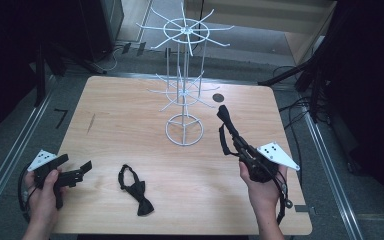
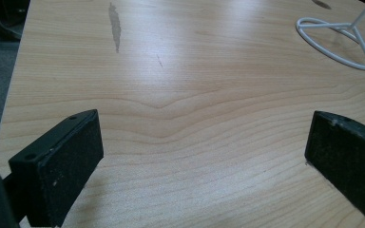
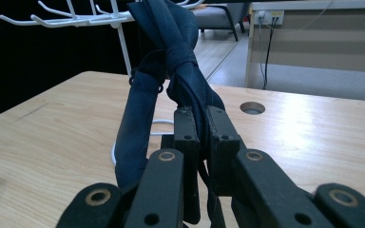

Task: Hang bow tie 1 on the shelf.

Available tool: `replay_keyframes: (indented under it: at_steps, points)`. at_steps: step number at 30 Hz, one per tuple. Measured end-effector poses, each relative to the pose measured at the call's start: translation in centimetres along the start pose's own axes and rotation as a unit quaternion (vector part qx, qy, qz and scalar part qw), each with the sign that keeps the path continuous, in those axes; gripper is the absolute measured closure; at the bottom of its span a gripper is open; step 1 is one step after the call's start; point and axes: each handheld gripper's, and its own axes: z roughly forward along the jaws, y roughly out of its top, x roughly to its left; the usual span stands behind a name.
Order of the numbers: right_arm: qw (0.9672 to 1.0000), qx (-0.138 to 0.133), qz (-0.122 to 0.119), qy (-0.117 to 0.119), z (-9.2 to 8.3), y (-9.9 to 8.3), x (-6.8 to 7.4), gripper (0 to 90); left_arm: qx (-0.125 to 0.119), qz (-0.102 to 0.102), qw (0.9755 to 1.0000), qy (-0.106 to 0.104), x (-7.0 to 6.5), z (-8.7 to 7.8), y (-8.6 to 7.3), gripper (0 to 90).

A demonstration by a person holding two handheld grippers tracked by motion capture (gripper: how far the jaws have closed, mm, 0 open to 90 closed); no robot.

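High view puts the right hand-held gripper at about 4 o'clock on the desk, its jaws clamped on a dark blue bow tie that it carries off the surface, pointing toward 11 o'clock. The relation that matters is between that bow tie and the white wire rack: the rack stands at the desk's 12 o'clock side, and from the jaw tips its lower ring of hooks lies toward 10 o'clock, near but apart. The tie's long axis runs along the line of the jaws, with its strap hanging in a loop back toward the hand. Right gripper view confirms the grip: the 2 jaws are pressed close on the fabric just below the knot, the strap drops at their left, and the rack's hooks show up and to the left. I judge the next move is to carry the strap loop over 1 hook, so the loop must face a hook's tip. The left hand-held gripper rests low at 8 o'clock with jaws wide apart and nothing between them; a second black bow tie lies flat on the desk at 6 o'clock, nearer that left hand.
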Motion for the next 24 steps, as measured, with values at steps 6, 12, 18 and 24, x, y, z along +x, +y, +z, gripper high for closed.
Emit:
replay_keyframes:
  at_steps: [6, 12, 18, 24]
  points:
    - [1.0000, -0.007, 0.003, 0.000, 0.3, 0.5, 0.2, 85.4, 0.000, 0.000, 1.0000, 0.000, 0.0, 0.0, 0.0, 0.0]
    - [0.9999, -0.013, 0.002, 0.002, 0.6, 1.0, 0.4, 85.4, 0.000, 0.001, 1.0000, 0.000, 0.0, 0.0, 0.0, 0.0]
    - [0.9998, -0.017, 0.008, 0.004, 0.9, 1.4, 0.6, 85.4, 0.001, 0.001, 1.0000, 0.000, 0.0, 0.0, 0.0, 0.0]
    - [0.9995, -0.027, 0.015, 0.004, 1.3, 1.5, 0.9, 85.4, 0.001, 0.000, 1.0000, 0.000, 0.0, 0.0, 0.0, 0.0]
